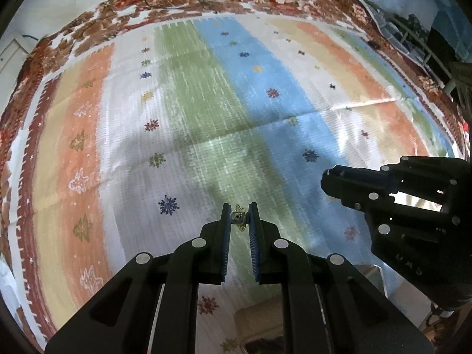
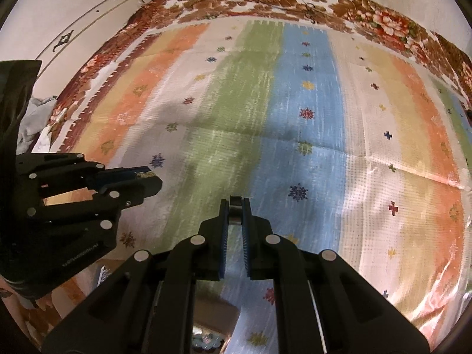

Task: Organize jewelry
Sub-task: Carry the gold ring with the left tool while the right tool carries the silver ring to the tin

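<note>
My left claw (image 1: 239, 216) is clamped on a small gold ornament (image 1: 238, 217), details unclear. My right claw (image 2: 236, 209) is clamped on a dark ring-like piece (image 2: 235, 210), lower part hidden.

Moderately bright, soft daylight; source apparently a window (image 1: 413, 34) at upper right of left wrist view. Broad soft shadows across striped mat (image 1: 206, 103) centre. Sheen on plastic weave, stronger glare at mat's right edge in right wrist view. Heavy fisheye bowing, dark corner vignette. Slight motion blur, right view softer.
</note>
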The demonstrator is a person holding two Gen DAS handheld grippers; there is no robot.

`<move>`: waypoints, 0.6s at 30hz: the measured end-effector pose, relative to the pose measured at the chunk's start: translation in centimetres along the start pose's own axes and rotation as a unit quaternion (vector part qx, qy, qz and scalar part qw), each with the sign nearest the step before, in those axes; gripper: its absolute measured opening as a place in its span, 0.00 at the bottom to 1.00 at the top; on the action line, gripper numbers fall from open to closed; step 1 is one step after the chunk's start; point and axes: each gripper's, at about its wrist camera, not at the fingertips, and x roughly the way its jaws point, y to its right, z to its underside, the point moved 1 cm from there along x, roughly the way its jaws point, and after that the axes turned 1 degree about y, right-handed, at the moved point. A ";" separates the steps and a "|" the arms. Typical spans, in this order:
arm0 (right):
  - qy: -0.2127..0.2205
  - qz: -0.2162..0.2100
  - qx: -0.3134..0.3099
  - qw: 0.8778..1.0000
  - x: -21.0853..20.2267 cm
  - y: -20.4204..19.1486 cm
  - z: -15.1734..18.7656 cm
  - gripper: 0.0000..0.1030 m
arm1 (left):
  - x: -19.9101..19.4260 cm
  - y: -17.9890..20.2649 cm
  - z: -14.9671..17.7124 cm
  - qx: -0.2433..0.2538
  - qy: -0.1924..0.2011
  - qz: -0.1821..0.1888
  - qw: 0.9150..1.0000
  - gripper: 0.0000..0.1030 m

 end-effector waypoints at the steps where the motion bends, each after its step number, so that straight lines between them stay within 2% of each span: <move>1: 0.003 -0.001 -0.001 1.000 -0.3 -0.2 0.1 0.09 | -0.2 0.1 0.1 0.000 0.003 0.001 1.000 0.11; 7: 0.021 0.011 -0.014 1.000 -2.7 -1.1 2.0 0.09 | -1.8 0.3 1.5 -0.013 0.017 0.005 1.000 0.11; 18: 0.059 -0.022 -0.032 0.998 -7.6 -3.3 6.4 0.09 | -7.1 2.9 6.3 -0.012 0.077 0.037 0.996 0.11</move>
